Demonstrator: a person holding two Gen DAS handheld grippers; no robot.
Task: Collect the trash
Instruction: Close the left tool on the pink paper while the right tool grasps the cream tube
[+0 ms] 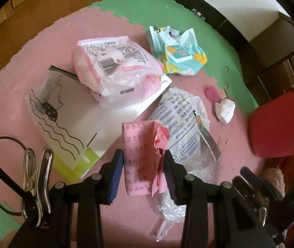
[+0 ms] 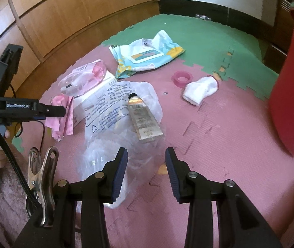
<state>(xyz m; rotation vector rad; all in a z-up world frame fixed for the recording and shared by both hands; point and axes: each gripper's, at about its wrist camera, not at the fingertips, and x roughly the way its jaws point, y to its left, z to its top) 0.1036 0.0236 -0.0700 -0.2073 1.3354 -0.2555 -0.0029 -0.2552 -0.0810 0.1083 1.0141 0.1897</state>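
Left tool [image 1: 144, 161] grasping pink leaflet [image 1: 136, 157] with Chinese print, "GenRobot.AI" on its side, right tool [image 2: 146, 161] released

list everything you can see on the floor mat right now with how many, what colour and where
pink paper: one, pink with printed text, crumpled, held between the left gripper's fingers
wipes pack: one, light blue and yellow, far side, across the pink and green mat
pink packet: one, pink and white, on the white box
white box: one, white with a green edge, left of centre
clear bag: one, transparent with blue print, centre
tube: one, beige, lying on the clear bag
pink ring: one, pink, beside the tissue
tissue: one, white, crumpled, right of centre
bin: one, red, far right
left gripper: black, closed on the pink paper
right gripper: black, open, above the clear bag
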